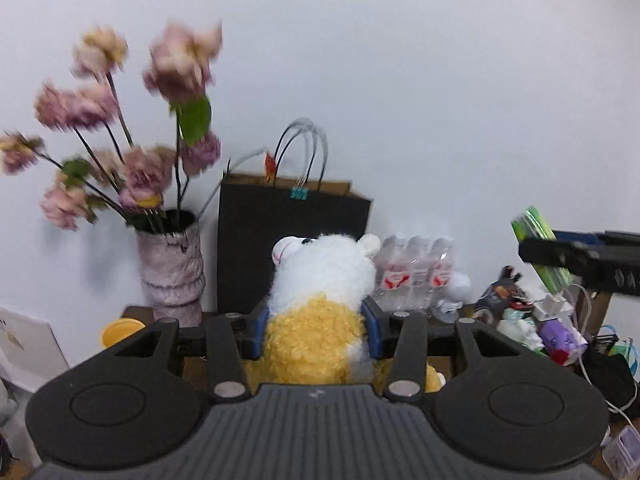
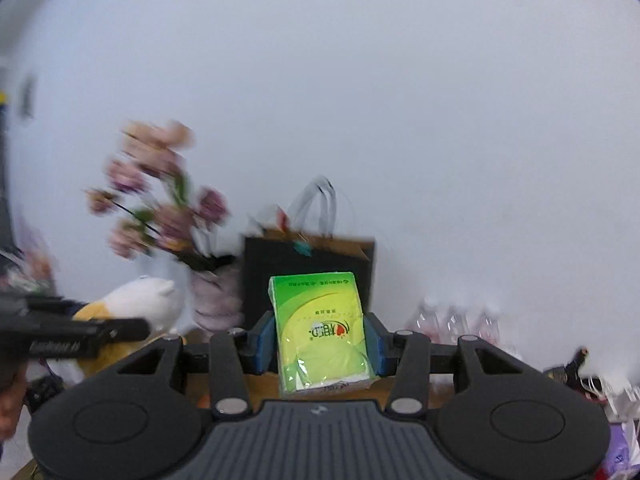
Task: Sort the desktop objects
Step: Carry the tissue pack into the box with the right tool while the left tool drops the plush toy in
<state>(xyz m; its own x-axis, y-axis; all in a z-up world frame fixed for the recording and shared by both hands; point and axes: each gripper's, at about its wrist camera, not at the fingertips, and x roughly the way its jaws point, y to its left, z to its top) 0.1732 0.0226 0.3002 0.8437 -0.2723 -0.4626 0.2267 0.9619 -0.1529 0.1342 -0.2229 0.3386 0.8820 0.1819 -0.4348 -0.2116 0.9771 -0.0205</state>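
Both grippers loaded, in front of the black paper bag (image 1: 294,248).

Left gripper (image 1: 316,330) clamps the white-and-yellow plush toy (image 1: 320,304) between its blue pads, just before the bag; right gripper (image 2: 320,346) pinches the green tissue pack (image 2: 320,328) upright, also before the bag.

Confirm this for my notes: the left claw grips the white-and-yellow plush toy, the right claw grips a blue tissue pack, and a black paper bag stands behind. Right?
One slip: the tissue pack is green, not blue, as the right wrist view shows. The rest holds: left claw grips the plush toy, right claw the pack, black paper bag behind.
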